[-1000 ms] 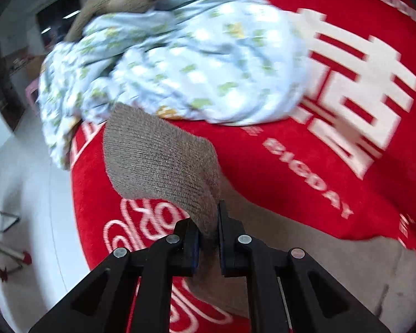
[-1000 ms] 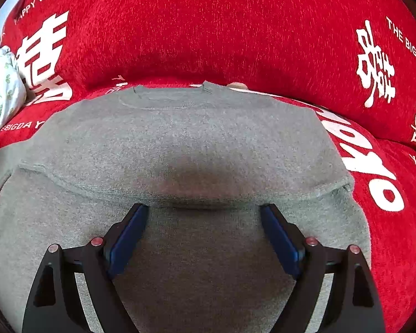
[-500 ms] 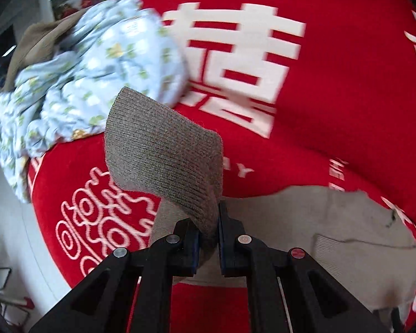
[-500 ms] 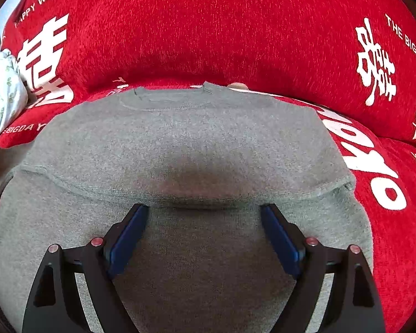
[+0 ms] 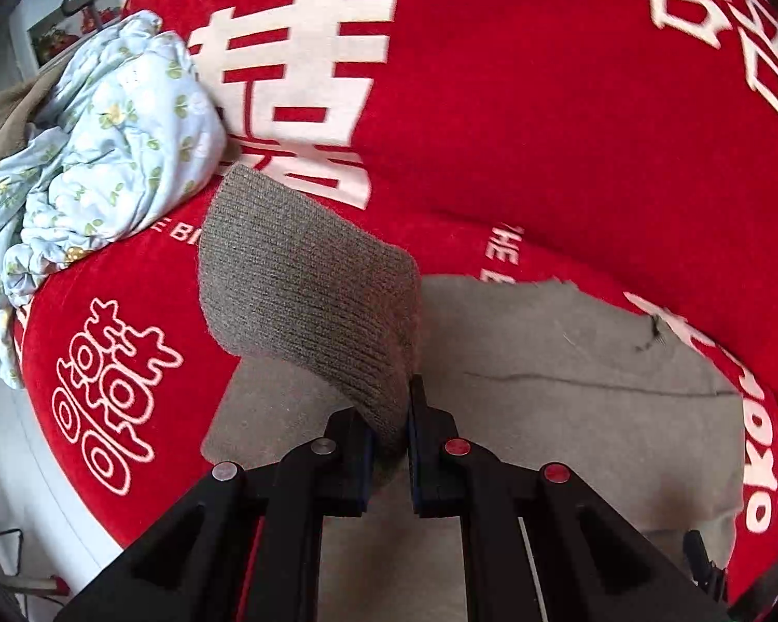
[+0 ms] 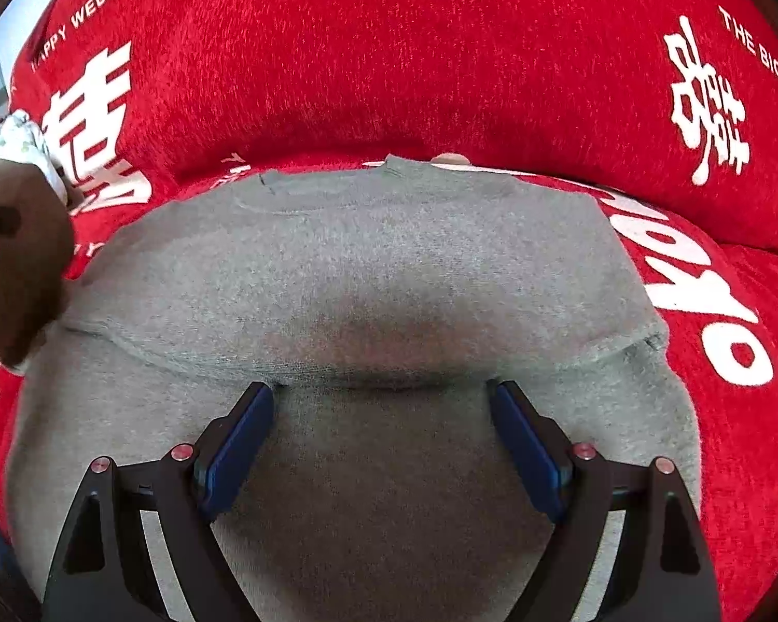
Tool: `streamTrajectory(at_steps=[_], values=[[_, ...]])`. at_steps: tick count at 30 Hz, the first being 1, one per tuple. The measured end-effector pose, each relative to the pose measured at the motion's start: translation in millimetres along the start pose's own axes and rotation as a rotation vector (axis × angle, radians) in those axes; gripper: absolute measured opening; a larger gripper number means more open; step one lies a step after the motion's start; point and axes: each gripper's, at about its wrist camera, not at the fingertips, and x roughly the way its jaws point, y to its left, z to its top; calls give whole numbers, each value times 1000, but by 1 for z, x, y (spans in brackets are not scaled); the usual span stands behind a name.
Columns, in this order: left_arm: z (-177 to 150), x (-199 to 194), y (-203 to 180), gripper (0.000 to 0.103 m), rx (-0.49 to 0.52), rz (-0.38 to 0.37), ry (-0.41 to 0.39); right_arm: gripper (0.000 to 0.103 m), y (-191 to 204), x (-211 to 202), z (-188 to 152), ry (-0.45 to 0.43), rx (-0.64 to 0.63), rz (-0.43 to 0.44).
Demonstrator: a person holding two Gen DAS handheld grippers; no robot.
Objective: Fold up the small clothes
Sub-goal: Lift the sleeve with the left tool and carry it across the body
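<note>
The left gripper (image 5: 389,433) is clenching the sweater's sleeve cuff (image 5: 306,295), which is standing up ahead of its fingers; the sweater body (image 6: 368,269) is lying beyond, under the released right gripper (image 6: 381,404)

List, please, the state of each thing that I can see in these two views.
grey sweater: spread flat on the red cover, one sleeve already folded in.
sleeve cuff: lifted, pinched.
left gripper: shut on the cuff.
right gripper: open, over the sweater.
floral garment: crumpled, unfolded.
red cover: spread over the sofa.
</note>
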Motion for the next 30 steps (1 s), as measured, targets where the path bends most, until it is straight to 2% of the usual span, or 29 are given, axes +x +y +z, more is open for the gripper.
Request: streamTrajectory(at_steps=[7,12,20,30], values=[[-9,-11,-33,11,50,4,-14,89,-26,-17,-9,-38,18,-17],[-7,-21,-65,11,88,1,-34,89,-45,-10,-17,-15,70,-1],[-10,-31,-112,11,151,-12,-44,89,-43,-13,-20,-32,52,22],[-12,-32,-149,11,195,-19,-44,89,-49,-20,-30,-29,11,68]])
